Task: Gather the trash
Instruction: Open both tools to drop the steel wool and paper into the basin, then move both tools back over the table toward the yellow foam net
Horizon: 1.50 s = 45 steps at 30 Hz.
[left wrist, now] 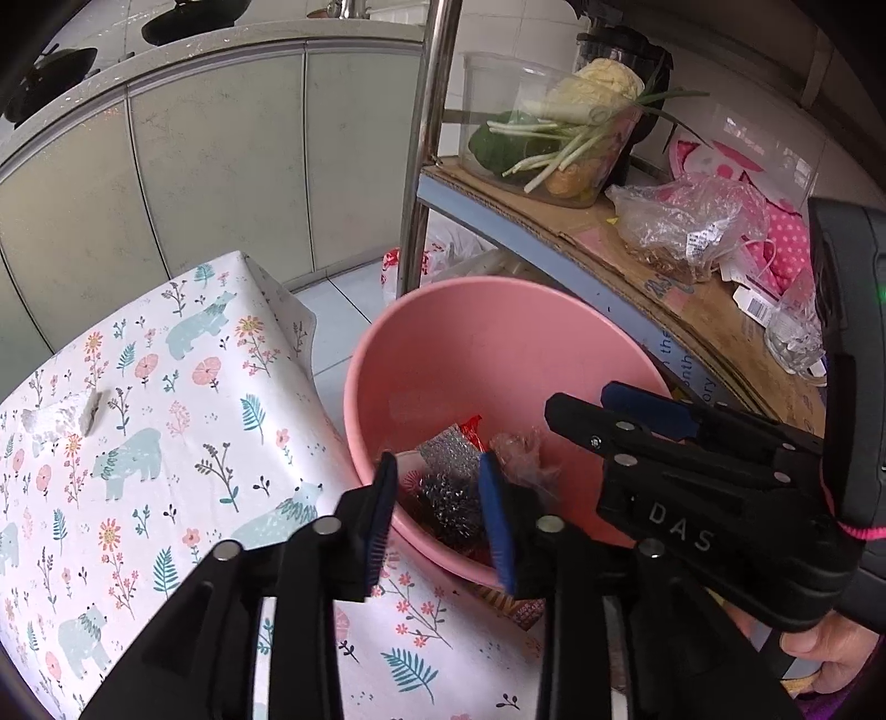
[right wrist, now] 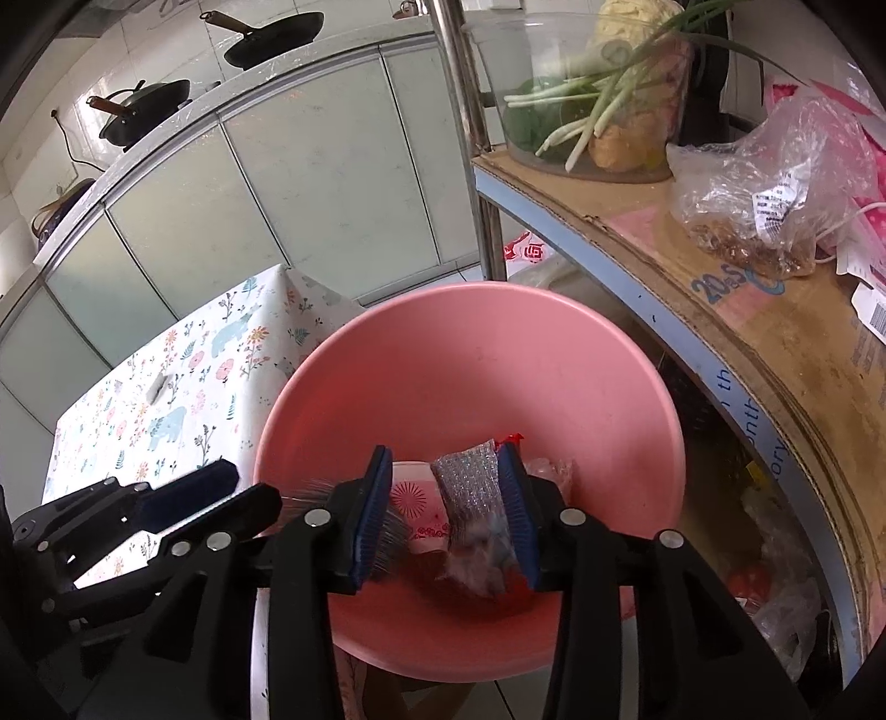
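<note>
Blue ribbed pads line the fingers of both of your grippers, and both pairs stand apart over the pink bowl [right wrist: 470, 354].

Right gripper [right wrist: 448, 515]: the fingers are spread. A silver glitter scrubbing pad [right wrist: 470, 493] stands between them, close against the right-hand pad. Whether that pad touches it cannot be told; the left-hand pad is clear of it. Nothing is clamped.

Left gripper [left wrist: 437, 515]: the fingers are also spread, with a gap on each side of the steel wool ball [left wrist: 448, 498] seen between them. The ball lies in the bottom of the bowl, below the tips. The left finger sits over the near rim of the bowl.

Bowl contents: the trash lies at the bottom. It comprises the steel wool, the glitter pad, a red wrapper [left wrist: 473, 429], a crumpled clear film [left wrist: 526, 448] and a small white-and-red printed piece [right wrist: 415, 498].

Bowl position: it sits at the edge of the table, which is covered with a floral cloth with bears [left wrist: 166, 443]. The bowl's far side is near the metal shelf post [left wrist: 426, 138].

Surroundings: a white scrap [left wrist: 61, 421] lies on the cloth, well apart from the bowl. To your right, a cardboard-lined shelf [right wrist: 720, 310] carries a clear container of vegetables [right wrist: 598, 94] and a plastic bag [right wrist: 775, 183]. Pans [right wrist: 271, 36] rest on the counter beyond.
</note>
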Tool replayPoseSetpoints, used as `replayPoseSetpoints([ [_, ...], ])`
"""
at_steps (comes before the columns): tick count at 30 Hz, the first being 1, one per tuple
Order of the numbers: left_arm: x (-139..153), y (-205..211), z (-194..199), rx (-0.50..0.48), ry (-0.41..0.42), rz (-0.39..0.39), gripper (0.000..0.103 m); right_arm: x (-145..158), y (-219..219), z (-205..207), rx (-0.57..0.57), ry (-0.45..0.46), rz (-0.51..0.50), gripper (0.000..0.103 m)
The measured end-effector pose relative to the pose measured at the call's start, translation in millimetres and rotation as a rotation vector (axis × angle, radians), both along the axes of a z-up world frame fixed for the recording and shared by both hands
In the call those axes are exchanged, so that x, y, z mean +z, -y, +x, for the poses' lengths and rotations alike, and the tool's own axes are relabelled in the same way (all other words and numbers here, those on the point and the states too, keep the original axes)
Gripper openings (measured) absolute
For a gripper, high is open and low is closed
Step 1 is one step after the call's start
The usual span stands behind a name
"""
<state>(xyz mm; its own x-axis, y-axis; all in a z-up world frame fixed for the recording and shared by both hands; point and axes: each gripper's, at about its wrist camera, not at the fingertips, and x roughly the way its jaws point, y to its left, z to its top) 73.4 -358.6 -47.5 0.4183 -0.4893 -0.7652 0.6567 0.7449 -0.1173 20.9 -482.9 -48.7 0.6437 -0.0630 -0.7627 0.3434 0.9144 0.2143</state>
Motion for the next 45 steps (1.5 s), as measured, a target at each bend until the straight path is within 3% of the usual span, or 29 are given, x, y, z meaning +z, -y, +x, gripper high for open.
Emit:
replayPoseSetpoints([
  [13,18,-13,-17,0.028,0.043,0.007,0.042,14,-12,-19,0.027,0.03,0.004,0.043],
  [26,43,-54,-47,0.067,0.087,-0.01,0.048,41,-49,-47,0.112,0.092,0.005,0.043],
  [35,59,-107,-66,0.107,0.127,-0.005,0.049,54,-100,-59,0.236,0.118,0.003,0.043],
  [45,67,-195,-74,0.179,0.152,0.013,0.05,52,-146,-62,0.356,0.098,0.011,0.043],
])
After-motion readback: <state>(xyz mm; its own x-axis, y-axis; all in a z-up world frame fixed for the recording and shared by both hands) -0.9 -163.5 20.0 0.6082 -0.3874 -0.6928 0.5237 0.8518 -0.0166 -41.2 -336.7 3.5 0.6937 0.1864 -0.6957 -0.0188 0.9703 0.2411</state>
